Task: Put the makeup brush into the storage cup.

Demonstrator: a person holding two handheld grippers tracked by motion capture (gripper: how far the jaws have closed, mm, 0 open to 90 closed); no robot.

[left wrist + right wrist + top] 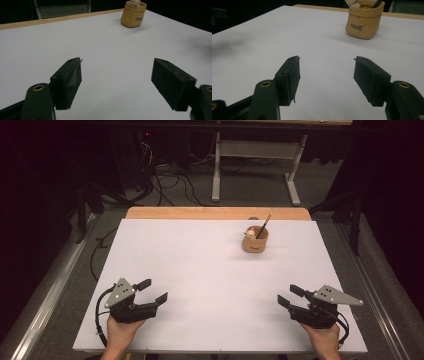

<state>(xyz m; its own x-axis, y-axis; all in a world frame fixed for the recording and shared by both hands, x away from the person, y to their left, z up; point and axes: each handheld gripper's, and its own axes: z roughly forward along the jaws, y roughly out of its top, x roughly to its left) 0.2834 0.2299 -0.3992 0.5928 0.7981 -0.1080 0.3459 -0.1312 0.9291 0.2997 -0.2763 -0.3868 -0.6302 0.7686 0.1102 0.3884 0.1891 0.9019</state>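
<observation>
My left gripper [154, 291] rests near the front left of the white table [200, 270], jaws spread wide with nothing between them; in the left gripper view only bare tabletop lies between the two black pads [71, 77]. My right gripper [290, 296] sits near the front right, well apart from the left, its jaws likewise parted and empty. Both point inward and toward the far side. Farther out, right of centre near the far edge, stands the tan sack-shaped holder [255, 240], upright, well apart from both grippers. It contains a dark pencil [265, 224] leaning up and right, plus a small pale figure [249, 234] at its left rim
</observation>
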